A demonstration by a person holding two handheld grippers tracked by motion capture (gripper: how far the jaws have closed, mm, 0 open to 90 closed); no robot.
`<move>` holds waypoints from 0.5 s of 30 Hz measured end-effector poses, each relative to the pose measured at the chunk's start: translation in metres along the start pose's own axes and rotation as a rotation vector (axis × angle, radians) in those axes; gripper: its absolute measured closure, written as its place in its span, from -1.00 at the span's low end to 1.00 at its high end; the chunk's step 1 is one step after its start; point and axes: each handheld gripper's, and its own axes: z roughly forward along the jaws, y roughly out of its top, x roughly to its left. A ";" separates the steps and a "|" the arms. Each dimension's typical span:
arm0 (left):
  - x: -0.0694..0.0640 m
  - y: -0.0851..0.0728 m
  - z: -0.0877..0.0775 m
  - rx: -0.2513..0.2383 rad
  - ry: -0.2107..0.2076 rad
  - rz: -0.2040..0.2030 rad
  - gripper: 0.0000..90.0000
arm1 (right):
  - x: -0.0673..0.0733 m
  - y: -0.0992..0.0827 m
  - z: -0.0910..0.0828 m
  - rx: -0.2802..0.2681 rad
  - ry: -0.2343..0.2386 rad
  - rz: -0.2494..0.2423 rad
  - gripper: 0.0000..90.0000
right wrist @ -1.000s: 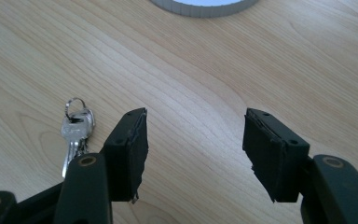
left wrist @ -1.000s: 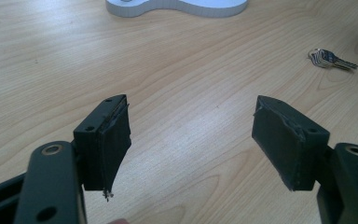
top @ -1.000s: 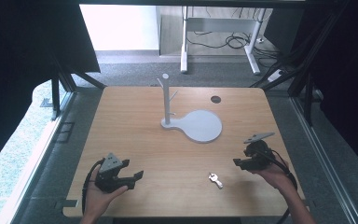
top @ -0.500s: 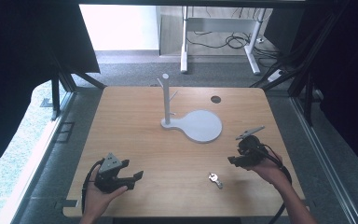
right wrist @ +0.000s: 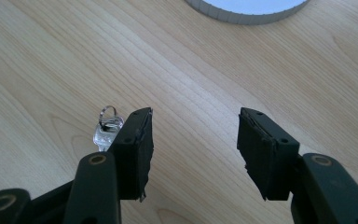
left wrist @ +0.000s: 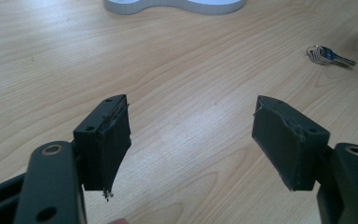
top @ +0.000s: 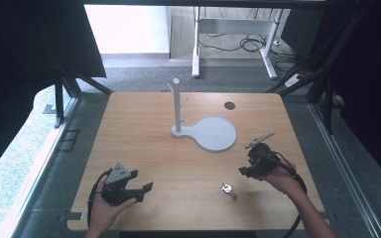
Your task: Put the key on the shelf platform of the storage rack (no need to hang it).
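A small key (top: 227, 190) on a ring lies flat on the wooden table (top: 144, 134) near the front edge. A grey stand (top: 213, 133) with a round base and an upright pegged post (top: 177, 106) sits at the table's middle. My left gripper (top: 140, 181) rests at the front left in a hand, open and empty; from it the key (left wrist: 328, 55) lies far off to the upper right. My right gripper (top: 244, 167) hovers just right of the key, open. Its jaws have just been closing slightly with nothing between them. The key (right wrist: 107, 128) peeks out beside its left jaw.
A dark round hole (top: 229, 105) is set in the tabletop at the back right. Black frame struts stand at both sides of the table. The stand's base edge (right wrist: 247, 11) lies ahead of the right gripper.
The right hand has shifted a little left and away from the front edge, closer to the key. The left hand has stayed put.
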 end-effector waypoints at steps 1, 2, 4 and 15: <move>0.000 0.000 0.000 0.000 -0.002 0.001 -0.38 | 0.002 0.002 0.001 0.005 0.003 -0.002 0.03; 0.000 0.000 0.000 0.000 -0.002 0.001 -0.38 | 0.002 0.002 0.001 0.005 0.003 -0.002 0.03; -0.001 0.000 0.000 -0.001 -0.002 0.002 -0.38 | 0.004 0.004 0.003 0.015 0.011 -0.008 0.04; 0.000 0.001 -0.005 -0.012 -0.007 -0.001 -0.38 | 0.015 0.010 0.016 0.074 0.022 -0.033 0.12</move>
